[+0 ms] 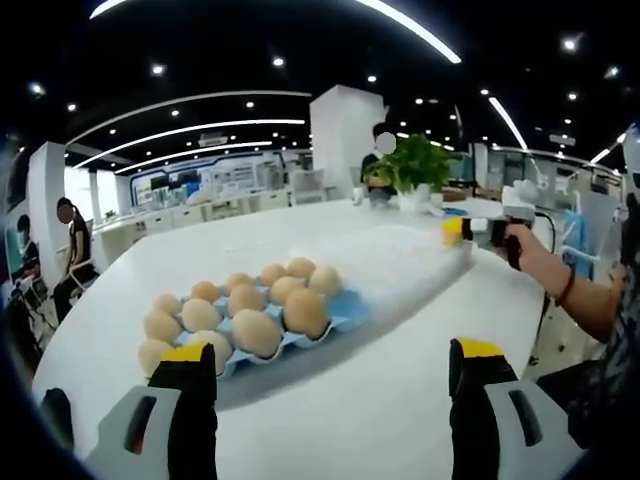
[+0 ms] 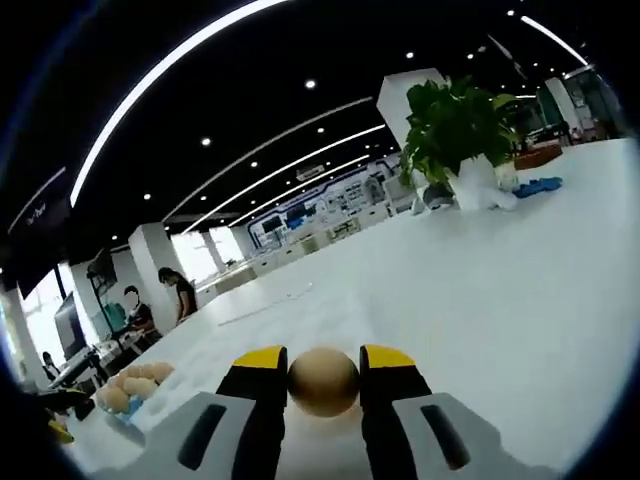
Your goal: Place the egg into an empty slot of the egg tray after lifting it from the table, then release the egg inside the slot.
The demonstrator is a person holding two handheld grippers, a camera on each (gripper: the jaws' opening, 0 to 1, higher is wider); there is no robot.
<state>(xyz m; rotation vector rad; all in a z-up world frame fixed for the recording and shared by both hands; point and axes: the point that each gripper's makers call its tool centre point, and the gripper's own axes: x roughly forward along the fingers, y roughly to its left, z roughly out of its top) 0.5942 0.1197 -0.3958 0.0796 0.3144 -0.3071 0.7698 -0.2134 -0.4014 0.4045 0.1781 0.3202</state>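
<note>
A blue egg tray lies on the white table, holding several brown eggs. My left gripper stands open just in front of the tray, with nothing between its yellow-tipped jaws. My right gripper is shut on a brown egg, held above the table. That same gripper appears at the far right in the left gripper view, held in a person's hand. The tray with eggs sits far off at the lower left in the right gripper view.
A potted green plant in a white pot stands at the table's far side, also seen as the plant. A small blue object lies near it. People sit at the left, beyond the table edge.
</note>
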